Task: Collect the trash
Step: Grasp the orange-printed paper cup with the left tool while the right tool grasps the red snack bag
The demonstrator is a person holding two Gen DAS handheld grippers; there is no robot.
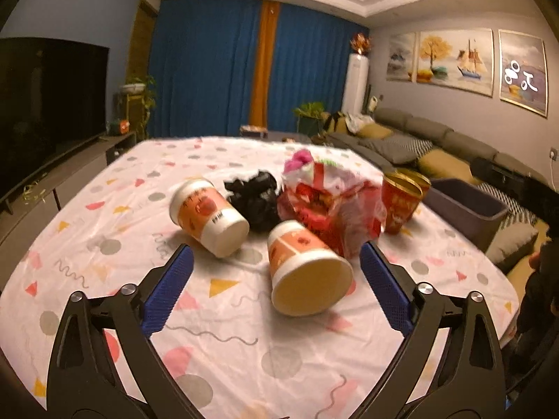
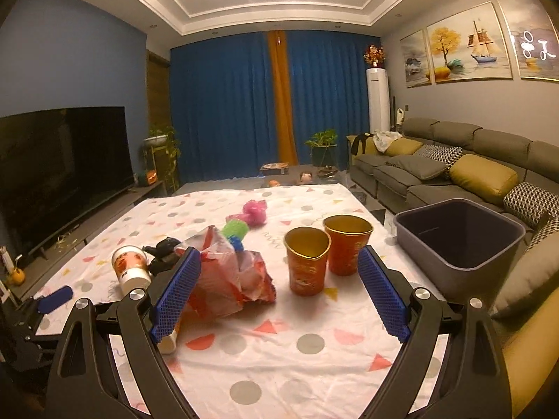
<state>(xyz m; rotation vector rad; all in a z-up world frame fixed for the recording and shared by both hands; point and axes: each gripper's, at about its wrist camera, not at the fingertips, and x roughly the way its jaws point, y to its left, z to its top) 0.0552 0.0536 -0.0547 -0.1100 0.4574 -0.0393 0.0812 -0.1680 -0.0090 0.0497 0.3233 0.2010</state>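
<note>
Bin (image 2: 457, 241) interior only in right view, both claws agape.

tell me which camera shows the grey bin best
The right wrist view. There the grey bin appears whole beside the table's right edge, its open top and dark inside visible, with nothing seen in it. The left wrist view catches only part of it, behind the red cups and blurred.
</note>
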